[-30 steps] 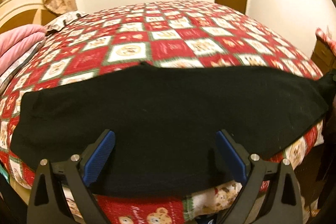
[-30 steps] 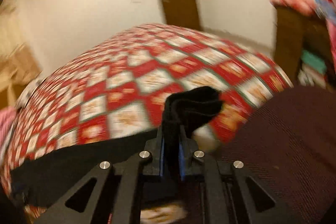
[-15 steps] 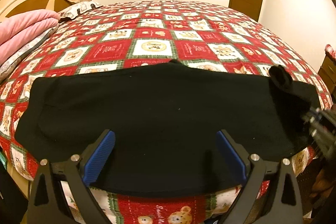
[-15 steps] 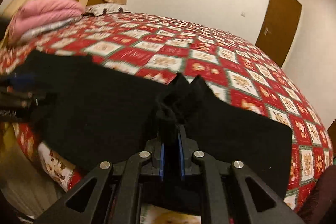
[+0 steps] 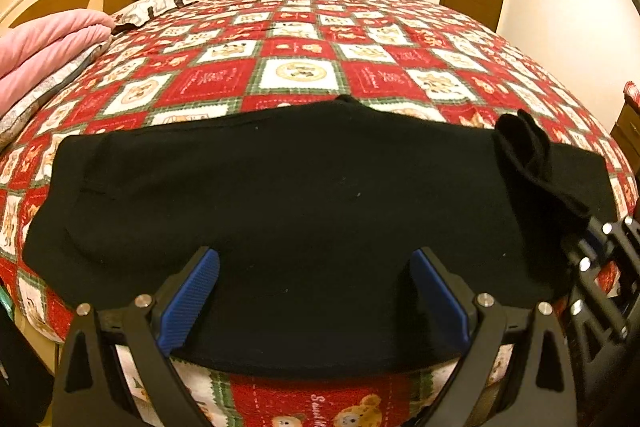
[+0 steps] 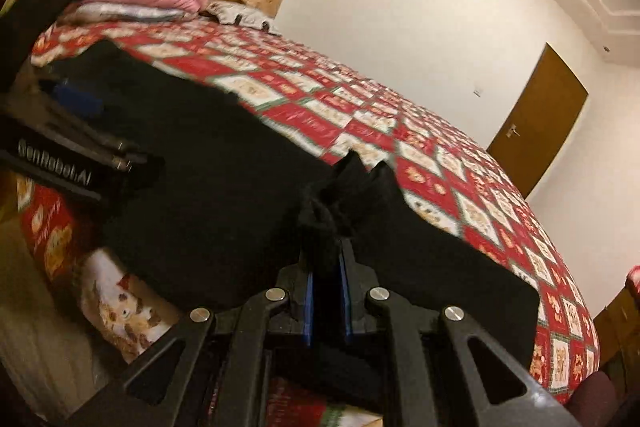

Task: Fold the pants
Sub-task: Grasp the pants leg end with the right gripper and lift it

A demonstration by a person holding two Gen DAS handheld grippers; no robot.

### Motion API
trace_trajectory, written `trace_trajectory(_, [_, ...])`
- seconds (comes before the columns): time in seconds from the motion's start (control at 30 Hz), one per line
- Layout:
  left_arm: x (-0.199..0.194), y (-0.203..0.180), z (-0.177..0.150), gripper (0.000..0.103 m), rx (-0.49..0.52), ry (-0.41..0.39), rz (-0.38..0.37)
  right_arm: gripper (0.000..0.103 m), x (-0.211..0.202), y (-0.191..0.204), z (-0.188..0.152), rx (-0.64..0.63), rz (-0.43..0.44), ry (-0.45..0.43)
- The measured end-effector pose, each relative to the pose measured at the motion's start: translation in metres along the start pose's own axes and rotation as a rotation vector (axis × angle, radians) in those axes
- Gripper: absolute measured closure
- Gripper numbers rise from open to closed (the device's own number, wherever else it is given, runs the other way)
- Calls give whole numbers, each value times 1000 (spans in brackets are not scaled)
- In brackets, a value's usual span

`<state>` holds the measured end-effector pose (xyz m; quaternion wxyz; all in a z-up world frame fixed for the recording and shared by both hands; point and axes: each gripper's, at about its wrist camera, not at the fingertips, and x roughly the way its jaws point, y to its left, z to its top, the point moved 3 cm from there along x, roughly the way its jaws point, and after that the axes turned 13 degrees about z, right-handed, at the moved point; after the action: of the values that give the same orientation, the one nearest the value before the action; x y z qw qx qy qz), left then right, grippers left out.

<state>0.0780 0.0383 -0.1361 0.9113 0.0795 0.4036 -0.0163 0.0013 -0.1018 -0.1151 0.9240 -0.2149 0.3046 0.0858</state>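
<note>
Black pants [image 5: 288,211] lying crosswise along bed edge, right gripper [image 6: 326,291] jaws clamped on bunched end, left gripper [image 5: 316,291] jaws apart

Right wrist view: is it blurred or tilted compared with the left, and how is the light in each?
Left wrist view: sharp, level, warm yellow light, strong fisheye bulge in the bed; the pants read as flat black with little detail. Right wrist view: horizon tilted, mild blur on the left gripper and quilt, right gripper sharp, same warm cast.
</note>
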Motion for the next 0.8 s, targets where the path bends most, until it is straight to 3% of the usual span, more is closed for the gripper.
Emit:
trace_trajectory(0.2, [1,0,-1,4,20,3,22,92,-6,-1,6,-8,-5,-22])
trace_trajectory(0.37, [1,-1,-2,4,33,1,31,92,3,11,0,-23,25,12])
trace_trajectory(0.6, [1,-1,-2,4,40,3,36,86,4,19,-2,-54,33,22])
trace_trajectory(0.73, [1,1,-2,4,43,0,42,78,-8,21,-1,-29,150,12])
trace_trajectory(0.8, [1,2,-1,4,39,1,46,61,-17,17,1,40,279,-4])
